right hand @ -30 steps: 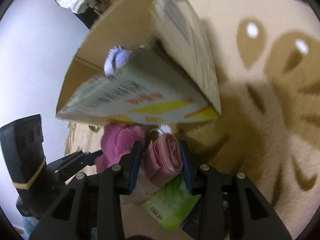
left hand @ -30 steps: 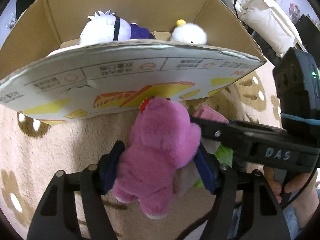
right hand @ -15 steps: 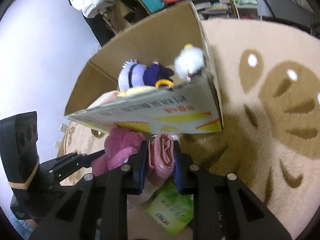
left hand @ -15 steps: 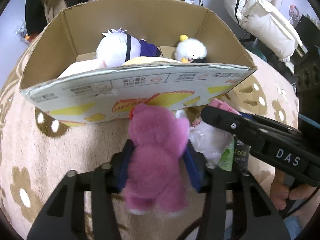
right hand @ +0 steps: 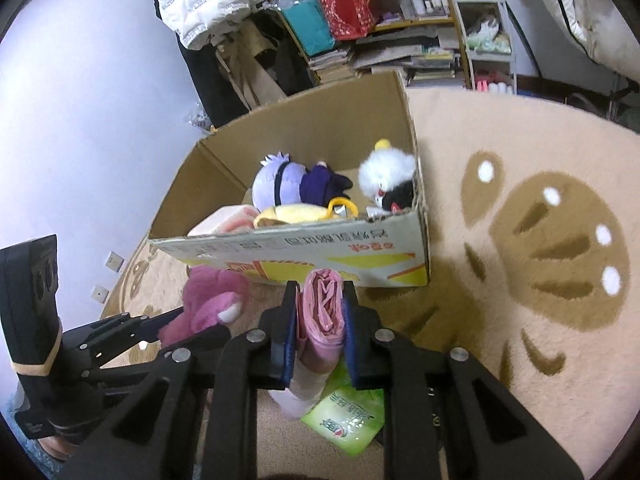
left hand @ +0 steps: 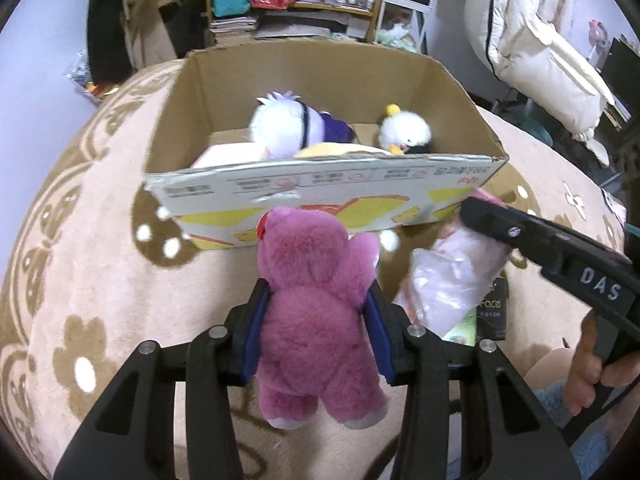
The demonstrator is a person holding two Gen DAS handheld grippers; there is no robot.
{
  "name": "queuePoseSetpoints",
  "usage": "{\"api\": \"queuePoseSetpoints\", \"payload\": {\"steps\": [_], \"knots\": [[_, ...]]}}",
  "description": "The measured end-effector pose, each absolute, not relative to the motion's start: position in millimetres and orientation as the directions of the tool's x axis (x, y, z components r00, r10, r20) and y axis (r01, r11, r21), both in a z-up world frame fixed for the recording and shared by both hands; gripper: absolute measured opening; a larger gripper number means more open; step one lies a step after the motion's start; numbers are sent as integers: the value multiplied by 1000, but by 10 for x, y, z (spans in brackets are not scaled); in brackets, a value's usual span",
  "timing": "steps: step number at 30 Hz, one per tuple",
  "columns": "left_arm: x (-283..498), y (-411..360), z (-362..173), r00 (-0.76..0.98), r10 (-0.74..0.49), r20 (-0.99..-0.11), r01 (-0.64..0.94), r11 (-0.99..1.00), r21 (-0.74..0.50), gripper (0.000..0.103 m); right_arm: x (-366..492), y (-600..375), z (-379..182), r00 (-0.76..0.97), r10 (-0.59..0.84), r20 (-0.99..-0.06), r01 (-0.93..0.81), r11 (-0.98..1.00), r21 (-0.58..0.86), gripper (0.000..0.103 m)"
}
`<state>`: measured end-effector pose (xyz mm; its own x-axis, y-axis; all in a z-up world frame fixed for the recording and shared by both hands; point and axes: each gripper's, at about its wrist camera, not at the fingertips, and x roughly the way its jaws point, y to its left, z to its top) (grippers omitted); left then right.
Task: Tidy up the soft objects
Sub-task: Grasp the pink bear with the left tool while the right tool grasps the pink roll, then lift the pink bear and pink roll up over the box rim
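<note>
Beige flower-patterned rug [left hand: 100, 240]; cluttered shelves [right hand: 400, 20] behind. Left hand-held gripper [left hand: 316, 320] pinches pink plush bear [left hand: 316, 300], right hand-held gripper [right hand: 320, 320] pinches pink roll [right hand: 322, 312], both before cardboard box [left hand: 320, 192]. Green packet [right hand: 344, 420] partly hidden.

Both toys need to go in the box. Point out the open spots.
Inside the cardboard box, bare floor shows along the far wall behind the white chick plush. The near half is crowded: yellow plush, purple-haired doll.

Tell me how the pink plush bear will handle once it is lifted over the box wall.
Probably light and squashy: the pink plush bear bulges around the left hand-held gripper. Its unsupported legs hang below, so it may flop. Fur likely grips the pads.
</note>
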<state>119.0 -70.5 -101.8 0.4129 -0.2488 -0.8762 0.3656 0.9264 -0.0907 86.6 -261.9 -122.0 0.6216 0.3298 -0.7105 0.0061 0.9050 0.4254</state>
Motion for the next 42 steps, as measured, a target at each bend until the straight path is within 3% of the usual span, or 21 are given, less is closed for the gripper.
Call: {"api": "queuePoseSetpoints", "payload": {"steps": [20,33,42], "knots": [[842,-341,-173,658,-142,-739,264,963,49,44,573,-2737,-443,767,256,-589,-20,926,377,18],[1055,-304,217,711,-131,-690,242,968,65,44,550,-2805,205,848,217,-484,-54,943,329,18],[1342,-443,466,748,-133,-651,256,962,98,44,757,-2854,362,868,199,-455,-54,949,312,18]]}}
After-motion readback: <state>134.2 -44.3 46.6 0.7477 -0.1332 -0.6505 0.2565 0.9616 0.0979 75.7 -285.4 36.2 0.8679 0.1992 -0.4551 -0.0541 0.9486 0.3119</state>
